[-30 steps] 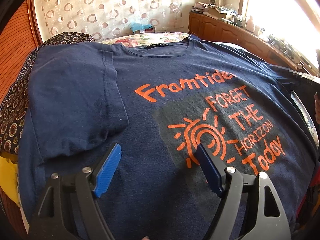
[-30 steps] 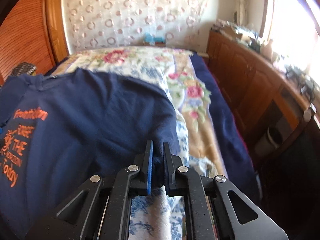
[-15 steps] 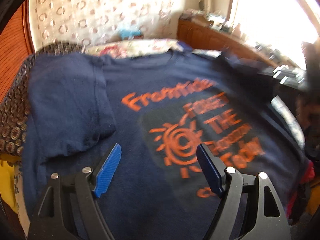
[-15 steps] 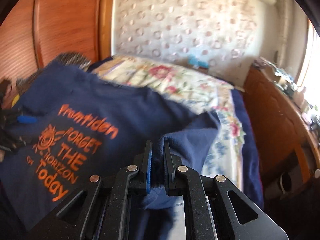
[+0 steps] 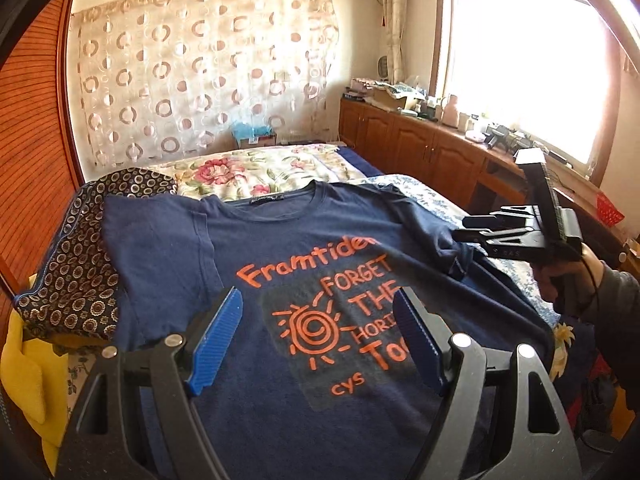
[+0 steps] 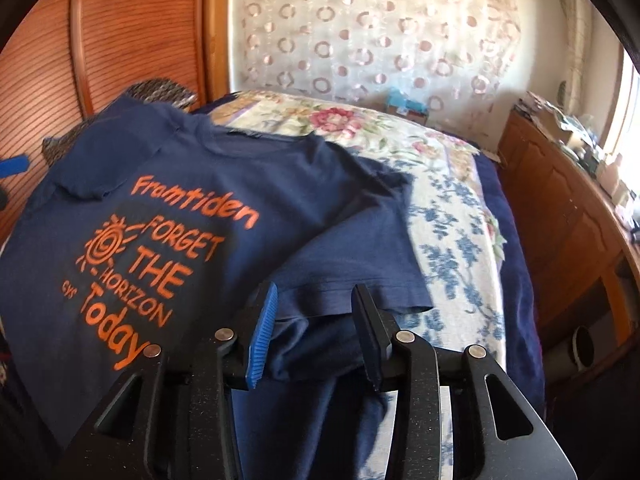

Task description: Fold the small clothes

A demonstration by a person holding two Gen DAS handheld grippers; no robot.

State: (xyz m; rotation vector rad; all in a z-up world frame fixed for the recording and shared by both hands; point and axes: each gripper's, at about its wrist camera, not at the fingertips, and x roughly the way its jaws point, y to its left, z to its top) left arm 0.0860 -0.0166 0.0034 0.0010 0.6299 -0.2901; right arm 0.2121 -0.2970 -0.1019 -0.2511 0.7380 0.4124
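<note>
Since the earlier frames, the right gripper [image 6: 314,328] had let go of the sleeve it was pinching: its jaws, clamped on dark cloth a second before, stood spread apart, with the hem of the navy blue cotton T-shirt [image 6: 168,184] printed in orange letters lying loose between the blue-padded fingers [image 6: 262,334]. That right sleeve [image 6: 352,280] was folded inward over the shirt's side, its edge just ahead of the fingertips.

Nearest in the left wrist view, the left gripper [image 5: 320,338] hovered over the shirt's chest print with its jaws wide and nothing between them; the orange sun sat in the gap. Seen from there, the right gripper [image 5: 472,232] sat at the shirt's right edge. Further on, the left sleeve [image 5: 156,248] lay folded across the body. Beyond the collar stretched the floral bedspread [image 5: 256,168], with a dark patterned pillow [image 5: 76,264] beside the shirt's left shoulder.
</note>
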